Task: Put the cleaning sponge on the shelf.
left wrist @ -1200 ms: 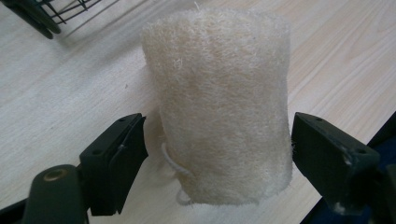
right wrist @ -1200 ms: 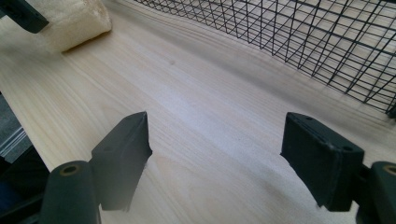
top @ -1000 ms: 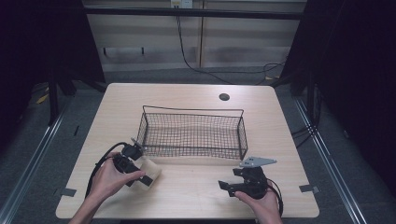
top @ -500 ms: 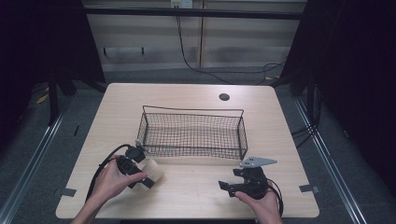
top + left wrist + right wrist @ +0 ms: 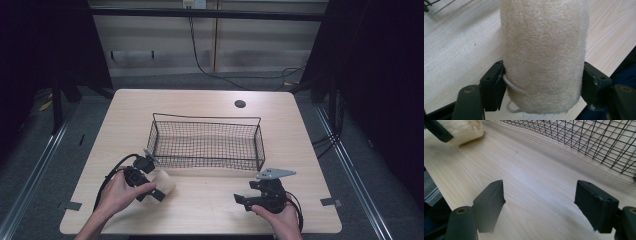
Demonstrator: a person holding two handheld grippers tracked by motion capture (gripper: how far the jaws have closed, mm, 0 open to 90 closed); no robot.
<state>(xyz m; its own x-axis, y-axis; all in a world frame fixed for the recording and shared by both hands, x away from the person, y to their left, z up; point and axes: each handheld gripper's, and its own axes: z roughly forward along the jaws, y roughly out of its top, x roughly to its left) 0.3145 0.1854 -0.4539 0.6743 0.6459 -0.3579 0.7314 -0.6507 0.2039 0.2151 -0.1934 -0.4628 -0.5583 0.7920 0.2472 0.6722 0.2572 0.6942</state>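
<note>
Left gripper (image 5: 541,82) pinching the loofah (image 5: 544,55) low on its sides, near-left on the bench (image 5: 210,205), just before the wire basket (image 5: 207,142); right gripper (image 5: 539,202) spread wide, holding nothing. Could slip: soft, springy fibre. Pale, coarse cylinder, cord loop at base.
</note>
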